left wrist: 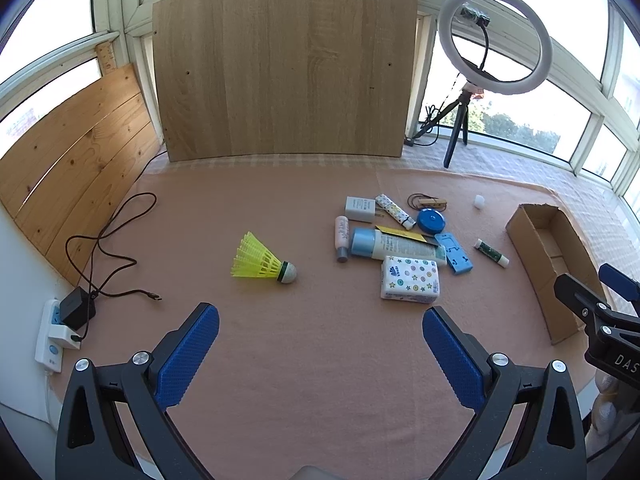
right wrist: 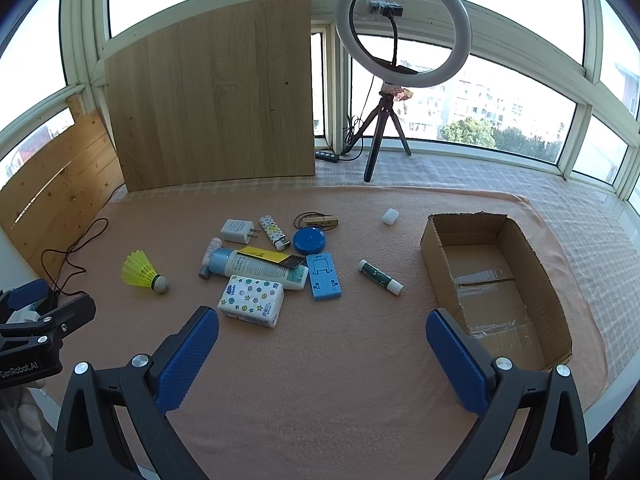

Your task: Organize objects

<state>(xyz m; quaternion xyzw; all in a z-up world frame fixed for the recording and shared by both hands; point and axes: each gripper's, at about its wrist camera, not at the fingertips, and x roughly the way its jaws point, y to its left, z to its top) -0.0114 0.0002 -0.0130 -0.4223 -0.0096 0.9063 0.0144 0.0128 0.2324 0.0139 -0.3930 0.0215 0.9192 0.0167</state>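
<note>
Small items lie scattered on the pink cloth: a yellow shuttlecock (left wrist: 262,261) (right wrist: 144,272), a tissue pack (left wrist: 410,279) (right wrist: 251,300), a blue-capped tube (left wrist: 394,246) (right wrist: 256,268), a blue phone stand (right wrist: 323,277), a green glue stick (right wrist: 380,277), a blue round case (right wrist: 309,241), a white charger (right wrist: 238,230) and a lighter (right wrist: 273,232). An empty cardboard box (right wrist: 496,284) (left wrist: 548,264) sits at the right. My left gripper (left wrist: 320,354) is open and empty, near the table's front. My right gripper (right wrist: 322,354) is open and empty, left of the box.
A ring light on a tripod (right wrist: 400,32) stands at the back. A wooden board (left wrist: 280,64) leans against the window. A power strip with a black cable (left wrist: 60,328) lies at the left edge. A white cap (right wrist: 390,216) and a clothespin (right wrist: 320,221) lie farther back.
</note>
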